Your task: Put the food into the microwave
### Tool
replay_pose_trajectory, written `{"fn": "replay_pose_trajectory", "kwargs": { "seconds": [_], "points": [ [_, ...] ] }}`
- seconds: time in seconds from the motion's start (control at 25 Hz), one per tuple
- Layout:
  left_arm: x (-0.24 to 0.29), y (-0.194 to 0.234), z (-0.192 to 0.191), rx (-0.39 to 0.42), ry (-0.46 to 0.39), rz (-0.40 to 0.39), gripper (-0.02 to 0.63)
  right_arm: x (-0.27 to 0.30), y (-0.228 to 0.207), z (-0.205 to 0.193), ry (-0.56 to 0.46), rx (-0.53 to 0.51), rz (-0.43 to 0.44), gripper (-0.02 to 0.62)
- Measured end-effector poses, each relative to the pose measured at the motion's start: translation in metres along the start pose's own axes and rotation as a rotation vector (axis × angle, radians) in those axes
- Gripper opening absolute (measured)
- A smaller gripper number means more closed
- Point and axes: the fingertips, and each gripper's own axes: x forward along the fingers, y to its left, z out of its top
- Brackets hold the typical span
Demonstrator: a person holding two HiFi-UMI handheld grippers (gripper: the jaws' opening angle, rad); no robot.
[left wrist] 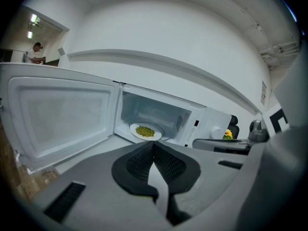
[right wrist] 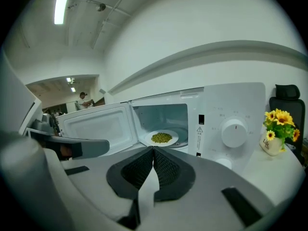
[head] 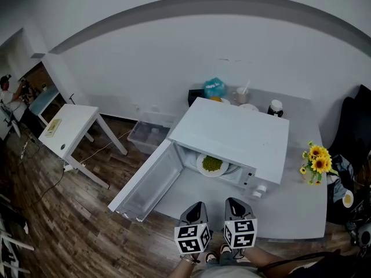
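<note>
While poised side by side over the near edge of the desk (head: 293, 210), aimed straight at the microwave (head: 235, 133) with the left claw (head: 196, 205) and the right claw (head: 236, 201). Closed on both: pads pressed together tip to tip in each gripper view, with nothing caught between them.

Well apart from the food (head: 212, 163), and touching neither the microwave nor its door (head: 152, 181). Door swung wide to the left, hinged on that side, its inner face turned up towards the head camera.

Inside the cavity, resting on a white plate (head: 201, 168): a small heap of green food, piled at the plate's middle. Plate set flat near the front of the cavity, fully within the opening.

To the right of the cavity, two round knobs (head: 258, 190) on the control panel. Further right on the desk, sunflowers (head: 317, 157) in a small white pot. Behind the microwave, near the wall: a blue bag (head: 214, 88), a cup (head: 240, 95) and a dark jar (head: 275, 108) with a white lid.

Off to the left on the wooden floor (head: 52, 213), a small white table (head: 71, 126) and a clear bin (head: 148, 135).
</note>
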Motion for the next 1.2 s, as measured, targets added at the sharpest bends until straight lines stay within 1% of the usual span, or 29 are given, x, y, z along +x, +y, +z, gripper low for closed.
{"fn": "replay_pose_trajectory", "kwargs": {
  "seconds": [0.24,0.44,0.76,1.2],
  "points": [
    [-0.017,-0.005,0.003,0.007,-0.021,0.023,0.005,-0.011,0.007,0.002,-0.009,-0.025,0.036,0.018],
    [-0.013,-0.007,0.008,0.014,-0.034,0.031,0.004,-0.009,0.009,0.007,-0.016,-0.047,0.055,0.018],
    [-0.007,-0.006,0.021,0.026,-0.050,0.030,0.004,-0.004,0.008,0.012,-0.016,-0.043,0.058,0.018],
    [-0.007,-0.005,0.012,0.022,-0.035,0.026,0.003,-0.007,0.012,0.011,-0.016,-0.070,0.063,0.017]
  ]
}}
